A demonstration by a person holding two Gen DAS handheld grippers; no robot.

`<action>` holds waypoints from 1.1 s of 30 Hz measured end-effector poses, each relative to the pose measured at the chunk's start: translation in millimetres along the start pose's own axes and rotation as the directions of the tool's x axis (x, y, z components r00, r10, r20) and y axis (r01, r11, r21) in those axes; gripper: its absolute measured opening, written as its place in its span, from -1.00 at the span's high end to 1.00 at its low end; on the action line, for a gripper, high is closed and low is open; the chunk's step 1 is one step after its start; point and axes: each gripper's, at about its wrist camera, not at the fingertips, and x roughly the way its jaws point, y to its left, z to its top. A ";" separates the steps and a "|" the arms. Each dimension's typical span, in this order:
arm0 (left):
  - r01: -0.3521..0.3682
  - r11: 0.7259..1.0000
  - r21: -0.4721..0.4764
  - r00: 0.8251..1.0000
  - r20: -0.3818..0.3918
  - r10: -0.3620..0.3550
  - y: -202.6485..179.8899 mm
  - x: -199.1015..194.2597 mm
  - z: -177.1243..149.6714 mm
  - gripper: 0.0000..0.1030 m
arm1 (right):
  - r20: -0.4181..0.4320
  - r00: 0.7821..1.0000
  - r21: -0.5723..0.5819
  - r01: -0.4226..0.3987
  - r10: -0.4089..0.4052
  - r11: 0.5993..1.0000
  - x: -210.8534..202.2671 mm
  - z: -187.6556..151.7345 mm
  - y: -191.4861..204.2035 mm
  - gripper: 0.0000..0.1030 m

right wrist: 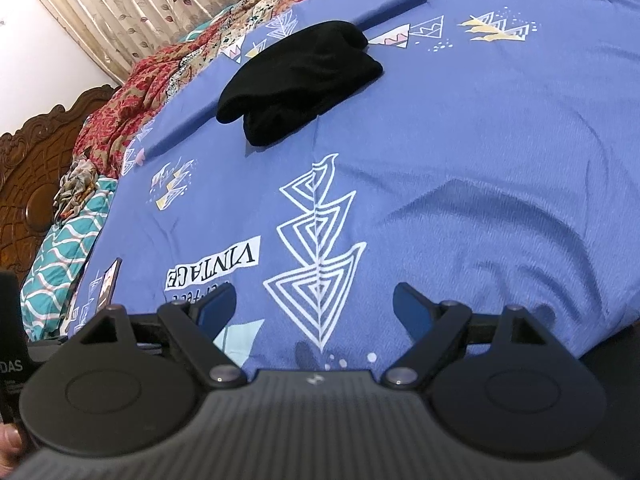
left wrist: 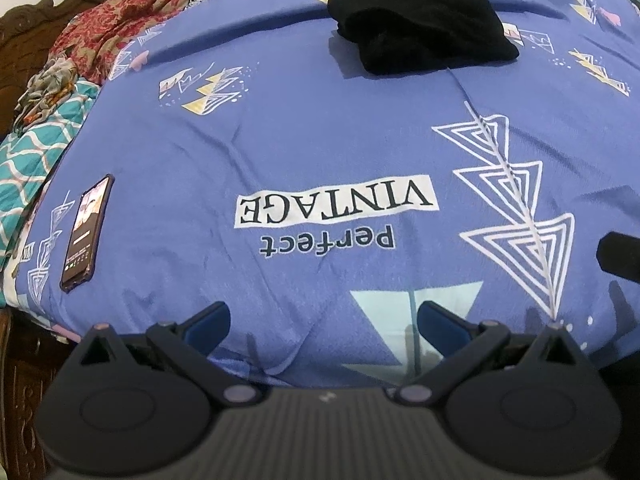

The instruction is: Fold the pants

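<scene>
A bed (left wrist: 320, 152) fills both views, covered by a blue sheet (right wrist: 480, 160) printed with white nested triangles and an upside-down "Perfect VINTAGE" label. Along its far left side lie a red floral cloth (left wrist: 116, 24) and, nearer, a teal quilt with white wavy lines (left wrist: 36, 152), against a carved dark wooden headboard (right wrist: 32, 168). A beige curtain with a leaf pattern (right wrist: 132, 4) hangs behind the bed in the right wrist view.

The black pants (left wrist: 420, 28) lie folded into a compact bundle on the far part of the sheet, well apart from both grippers; in the right wrist view the same bundle (right wrist: 300, 80) sits up and left of centre.

The left gripper (left wrist: 322, 320) hangs just above the near edge of the bed, its blue-padded fingers (left wrist: 210, 322) spread wide with nothing between them. The right gripper (right wrist: 314, 308) is held the same way, fingers (right wrist: 412, 312) wide apart and holding nothing, over the white triangle print.

A phone (left wrist: 86, 232) with its screen lit lies flat on the sheet near the left edge, close to the teal quilt.
</scene>
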 end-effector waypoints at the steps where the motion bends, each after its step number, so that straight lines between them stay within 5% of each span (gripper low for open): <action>1: 0.000 1.000 0.002 1.000 -0.003 0.000 -0.5 0.4 -0.2 -1.00 | -0.002 1.000 0.002 0.000 0.000 1.000 0.4 -0.3 -0.1 -0.70; 33: 0.024 1.000 0.020 0.997 -0.070 -0.023 -7.1 11.1 -3.0 -1.00 | -0.019 1.000 0.015 0.001 0.000 1.000 3.6 -0.2 -6.6 -0.70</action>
